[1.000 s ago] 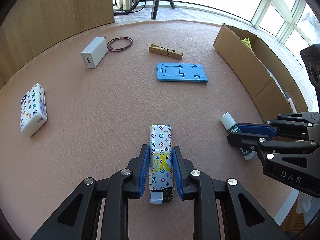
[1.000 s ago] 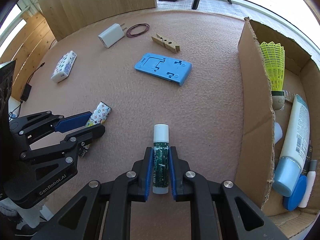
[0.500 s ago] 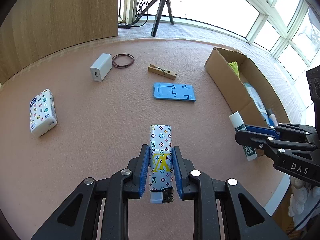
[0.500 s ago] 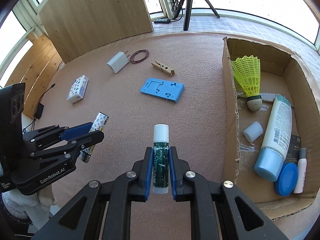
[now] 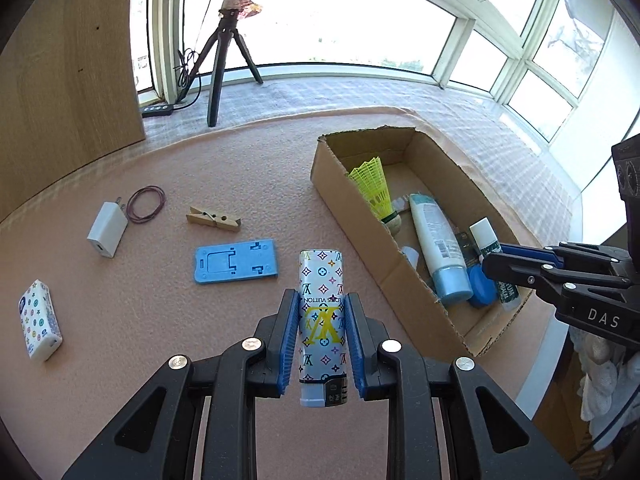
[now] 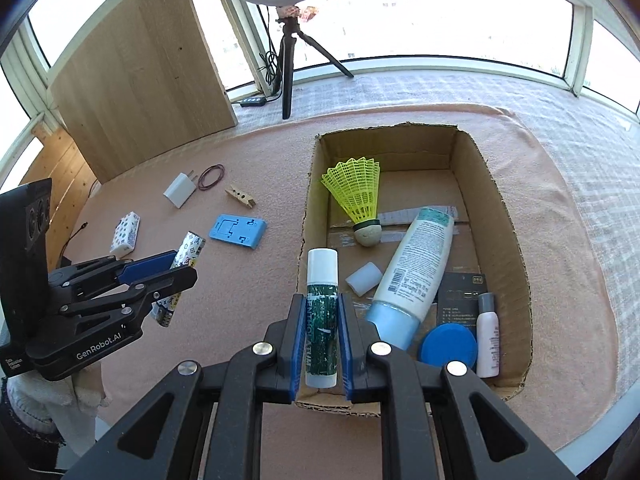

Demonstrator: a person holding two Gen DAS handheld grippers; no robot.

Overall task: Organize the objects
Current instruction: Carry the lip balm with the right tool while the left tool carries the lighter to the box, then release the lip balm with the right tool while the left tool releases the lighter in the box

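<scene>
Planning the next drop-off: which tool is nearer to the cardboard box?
Right. The right tool, shut on the lip balm, hangs at the cardboard box's near edge. The left tool, gripping the lighter, is out over the mat beside it.

Both grippers: black linkage arms, silver screws, blue ribbed pads. Left gripper (image 5: pixel 322 312) marked "GenRobot.AI"; right gripper (image 6: pixel 322 316) marked "DAS".

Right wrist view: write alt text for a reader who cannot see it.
The right tool grips a green lip balm stick over the near edge of an open cardboard box holding a yellow shuttlecock, a lotion bottle and small containers. At left, the left tool holds a patterned lighter above the pink mat.
</scene>
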